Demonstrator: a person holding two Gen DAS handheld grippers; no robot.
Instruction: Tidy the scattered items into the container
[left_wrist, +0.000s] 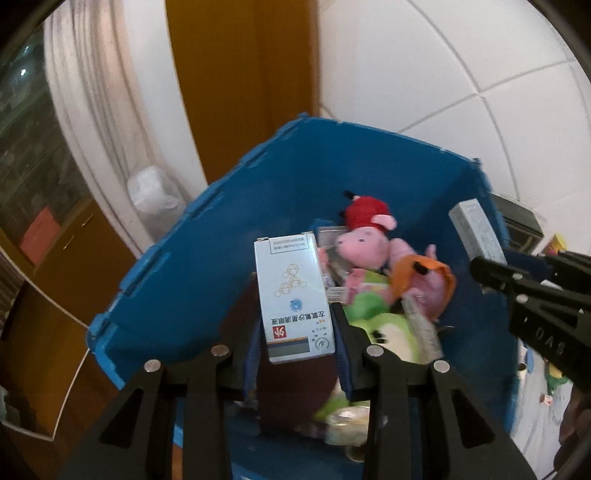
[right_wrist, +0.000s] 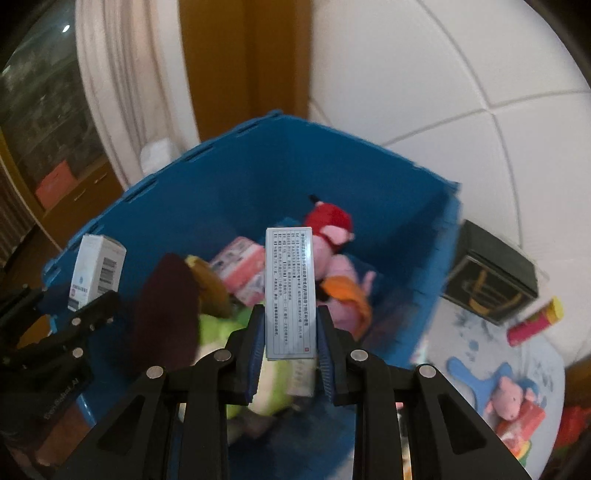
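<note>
Left gripper (left_wrist: 299, 332): my jaws are clamped on a white medicine box (left_wrist: 293, 295), held upright over the blue container (left_wrist: 207, 236); printed side faces my camera, text upside down.
Same box from right wrist: white medicine box (right_wrist: 96, 271) shows its barcode side at the left edge of the bin, left gripper (right_wrist: 83, 314) under it.
Right gripper (right_wrist: 291, 339): my jaws are closed on a narrow grey-white box (right_wrist: 290, 291), standing upright, fine-print panel toward the lens, also above the container (right_wrist: 221, 192).
Same box from left wrist: narrow box (left_wrist: 476, 229) pokes up at the container's right wall, right gripper (left_wrist: 495, 275) holding it.
Container contents: pink pig plush with red hat (left_wrist: 365, 236), orange cloth piece (left_wrist: 421, 273) on it, green plush (left_wrist: 388, 332) under that, a dark maroon item (right_wrist: 166, 310) at the left, pink packet (right_wrist: 242, 271) behind it. All lie piled and touching.
Outside container, right wrist view: black box with gold print (right_wrist: 491, 280) just beside the container's right wall; red-and-yellow tube (right_wrist: 535, 321) near it; a second small pink pig toy (right_wrist: 511, 398) and a blue flat item (right_wrist: 476, 376) on a light patterned sheet (right_wrist: 458, 332), lower right.
Background: white padded panel (right_wrist: 424, 74), wood strip (right_wrist: 243, 55), white curtain (left_wrist: 99, 85).
Blur: right container edge smeared, can't read detail there.
</note>
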